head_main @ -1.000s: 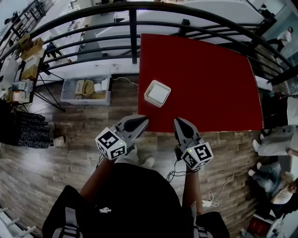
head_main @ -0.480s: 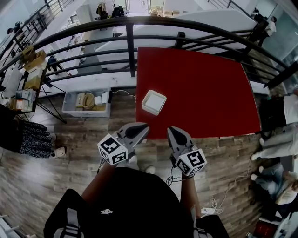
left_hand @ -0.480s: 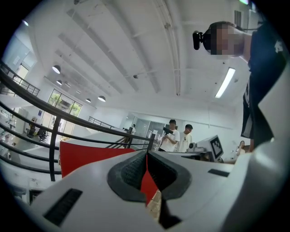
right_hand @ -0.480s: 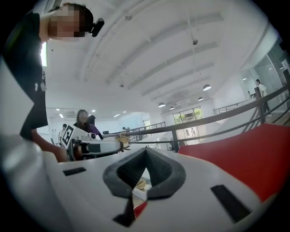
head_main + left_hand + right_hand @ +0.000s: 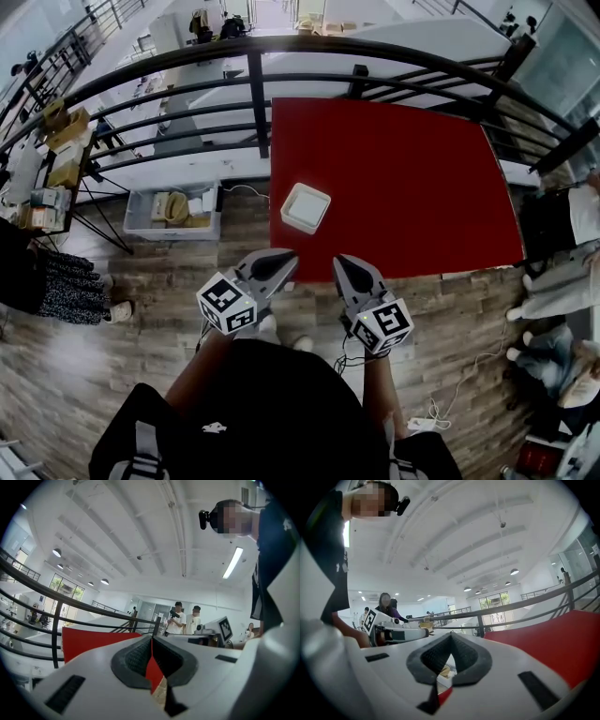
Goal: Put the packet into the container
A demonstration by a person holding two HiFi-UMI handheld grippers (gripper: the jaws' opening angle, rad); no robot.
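On the red counter (image 5: pixel 403 178), near its left front corner, sits the white square container (image 5: pixel 306 207), flat on the surface and apart from both of your tools; you cannot tell from here whether anything lies inside it, and no view lets you make out the packet. You hold your left gripper (image 5: pixel 289 258) and your right gripper (image 5: pixel 340 264) side by side in front of your body, both pointing level toward the counter's near edge, with the wooden floor (image 5: pixel 94 356) beneath them. The left one's tip is just off the counter's front left corner, and the right one's tip reaches the near edge a little to the right of the container. The container lies beyond both tips, closer to the left one. In the left gripper view the jaws are closed tip to tip with nothing between them; only the red counter and a strip of floor show through the gap behind the tips. In the right gripper view the jaws are likewise closed and empty, and your other tool's marker cube (image 5: pixel 370 619) shows off to the left. Past the counter runs a black railing (image 5: pixel 255 89). Left of the counter, a clear plastic bin (image 5: pixel 141 208) holding odds and ends stands on the floor below the railing.
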